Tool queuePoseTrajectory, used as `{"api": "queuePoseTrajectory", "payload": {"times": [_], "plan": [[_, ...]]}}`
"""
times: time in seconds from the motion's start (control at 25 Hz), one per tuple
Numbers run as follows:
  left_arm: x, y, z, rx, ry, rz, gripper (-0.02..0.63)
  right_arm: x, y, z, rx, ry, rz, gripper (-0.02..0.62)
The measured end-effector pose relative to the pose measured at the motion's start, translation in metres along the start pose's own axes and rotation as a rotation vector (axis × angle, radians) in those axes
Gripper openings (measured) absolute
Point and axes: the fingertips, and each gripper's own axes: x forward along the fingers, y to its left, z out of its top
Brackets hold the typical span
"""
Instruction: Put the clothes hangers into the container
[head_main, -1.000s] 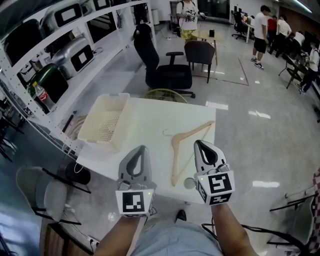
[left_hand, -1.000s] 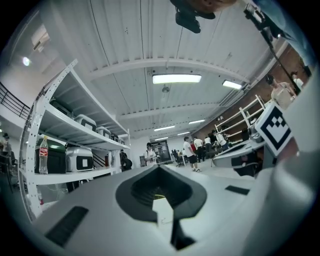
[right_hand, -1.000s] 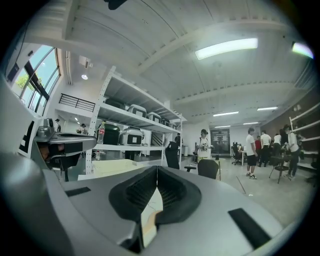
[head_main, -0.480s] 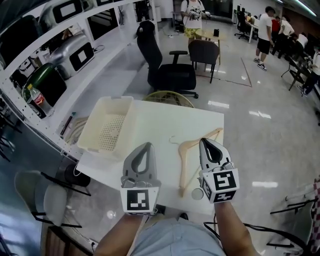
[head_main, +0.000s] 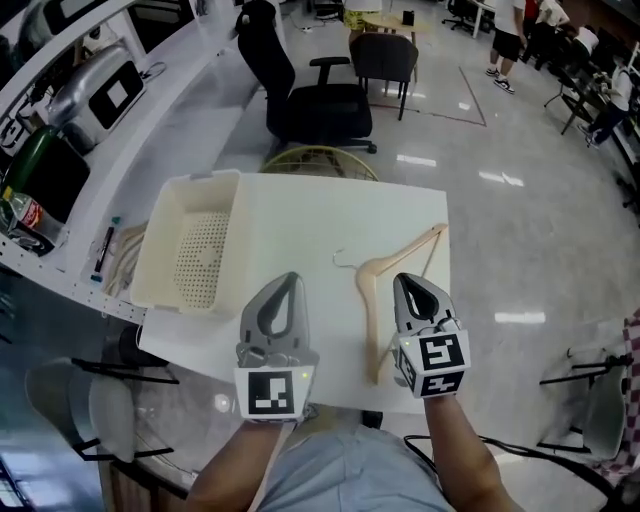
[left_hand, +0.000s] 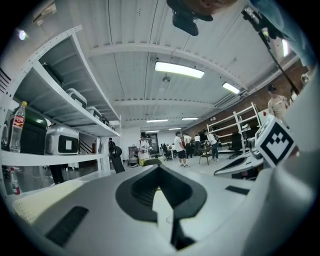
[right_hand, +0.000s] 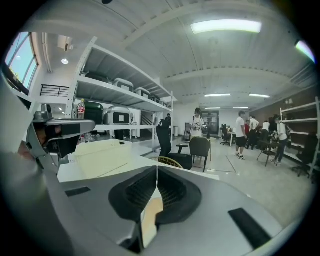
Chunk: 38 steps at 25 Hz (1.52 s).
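Observation:
A wooden clothes hanger (head_main: 372, 275) with a metal hook lies flat on the right half of the white table (head_main: 300, 215). The cream perforated container (head_main: 190, 255) stands on the table's left side and looks empty. My right gripper (head_main: 404, 281) is shut with nothing held, hovering over the hanger's near part, close to the front edge. A strip of tan wood shows below its closed jaws in the right gripper view (right_hand: 157, 169). My left gripper (head_main: 288, 279) is shut and empty too, between container and hanger; its jaws meet in the left gripper view (left_hand: 159, 168).
A black office chair (head_main: 320, 100) and a round yellow-rimmed object (head_main: 318, 160) stand just behind the table. White shelving with cases (head_main: 90, 90) runs along the left. A grey chair (head_main: 90, 400) sits at the lower left. People stand far back in the room.
The head view has tipped further down, so the table sits higher and fuller in frame. Both grippers stay shut near the front edge. The hanger has not moved on the table.

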Motion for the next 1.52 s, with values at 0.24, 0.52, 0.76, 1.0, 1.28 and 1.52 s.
{"api": "queuePoseTrajectory", "payload": {"times": [0.24,0.52,0.76,1.0,1.28,1.52], "plan": [[0.013,0.004,-0.025,-0.012,0.046,-0.049,0.011,0.015,0.008,-0.038,0.032,0.088,-0.020,0.012],[0.026,0.009,-0.047,-0.034,0.093,-0.081,0.011,0.026,0.015,-0.074,0.069,0.178,-0.035,0.012],[0.035,0.008,-0.066,-0.044,0.120,-0.117,0.012,0.033,0.024,-0.109,0.101,0.261,-0.036,0.012],[0.043,0.010,-0.086,-0.071,0.148,-0.145,0.011,0.041,0.032,-0.137,0.114,0.343,-0.044,0.133],[0.052,0.014,-0.106,-0.096,0.174,-0.165,0.011,0.048,0.036,-0.160,0.113,0.407,-0.071,0.150],[0.059,0.020,-0.119,-0.118,0.187,-0.174,0.011,0.054,0.036,-0.170,0.074,0.480,-0.111,0.156]]}}
